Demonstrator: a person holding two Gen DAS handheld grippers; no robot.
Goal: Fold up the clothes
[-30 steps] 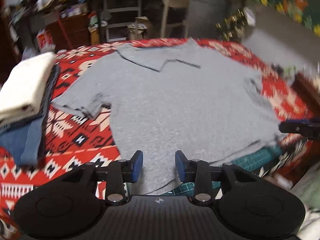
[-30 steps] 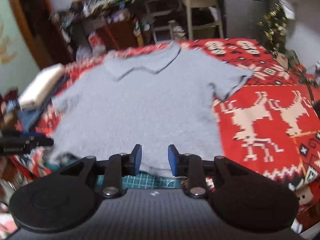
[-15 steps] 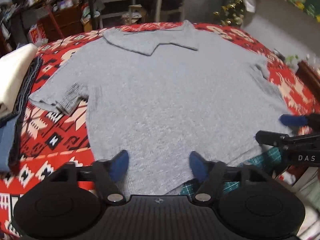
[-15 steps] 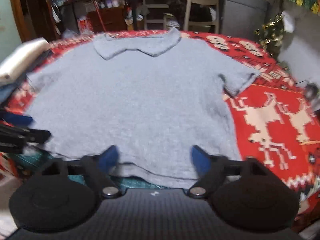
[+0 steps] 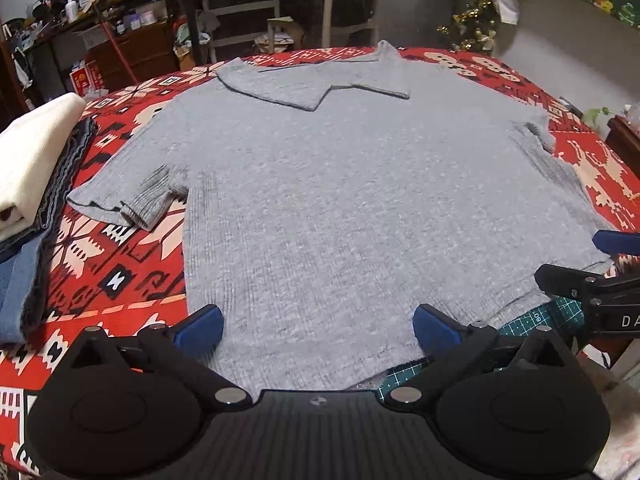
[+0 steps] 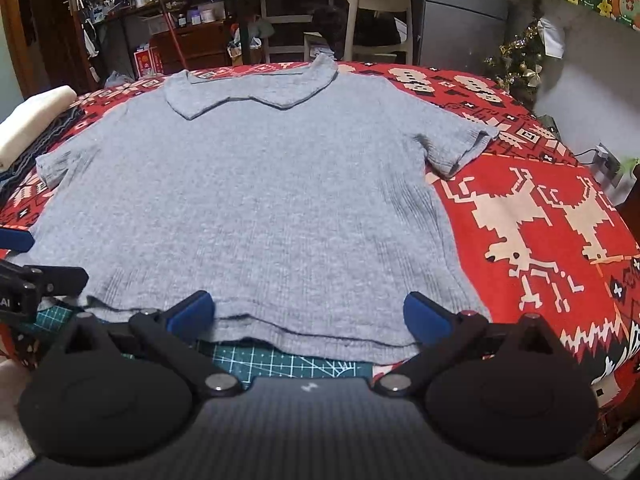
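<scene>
Grey collared shirt (image 5: 340, 208) flat on table, collar far, hem near, both tools wide and holding nothing.

Left tool (image 5: 318, 326) and right tool (image 6: 310, 314) poised at near hem, jaws just opened to full spread, blue pads (image 5: 200, 326) either side of hem cloth, not pressing. Hem edge overhanging red patterned cloth (image 6: 540, 220) onto green cutting mat (image 6: 280, 360) at table's near edge. Short sleeves spread left and right, left sleeve (image 5: 128, 200) cuff slightly doubled. Stack of folded clothes (image 5: 28, 184) just beyond left sleeve, apart from it. Wide bare patterned cloth right of shirt; narrower strip on left. Collar (image 6: 248, 92) close to far table edge.
</scene>
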